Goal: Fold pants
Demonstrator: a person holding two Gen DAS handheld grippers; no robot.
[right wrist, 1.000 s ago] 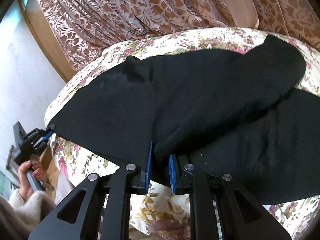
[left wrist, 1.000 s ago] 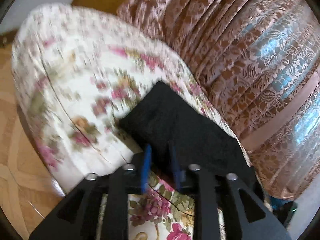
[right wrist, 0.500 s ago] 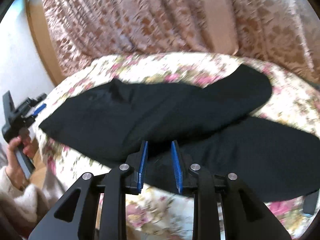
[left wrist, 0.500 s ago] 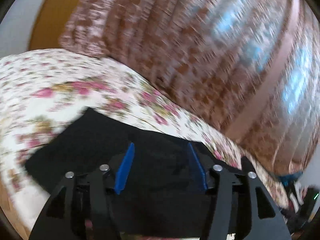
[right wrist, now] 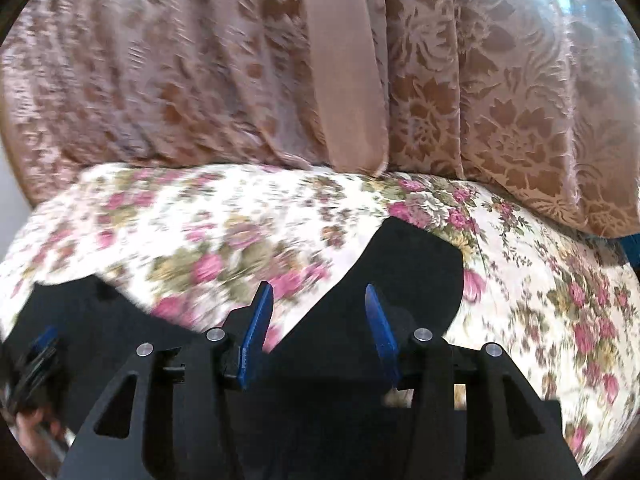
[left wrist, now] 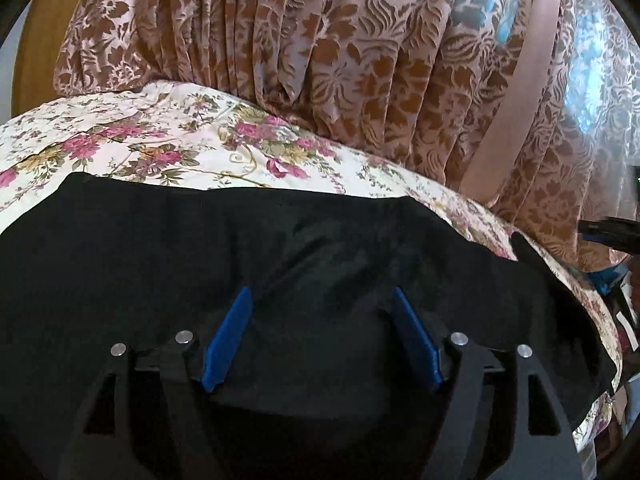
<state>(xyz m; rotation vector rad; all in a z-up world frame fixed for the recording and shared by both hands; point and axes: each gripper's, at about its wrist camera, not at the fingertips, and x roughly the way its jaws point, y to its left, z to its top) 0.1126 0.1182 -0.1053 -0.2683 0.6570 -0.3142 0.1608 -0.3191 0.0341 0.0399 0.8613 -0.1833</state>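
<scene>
Black pants (left wrist: pixel 304 248) lie spread flat on a flowered bedspread (left wrist: pixel 168 140). My left gripper (left wrist: pixel 320 304) is open, blue pads wide apart, low over the pants with nothing between them. In the right wrist view a black pant leg end (right wrist: pixel 412 268) lies on the bedspread (right wrist: pixel 224 224), with more black cloth at the lower left (right wrist: pixel 92 312). My right gripper (right wrist: pixel 318 300) is open and empty over the leg's near part. The left gripper (right wrist: pixel 38 352) shows blurred at the far left edge.
A pink and brown patterned curtain (left wrist: pixel 360 60) hangs right behind the bed and also fills the top of the right wrist view (right wrist: pixel 280 72). A wooden frame (left wrist: pixel 36 52) stands at the far left. The right gripper's dark body (left wrist: pixel 608 232) shows at the right edge.
Both grippers have let go of the pants and opened. The left one swung from the cloth's corner to over its middle. The right one pulled back and turned towards the leg end.
</scene>
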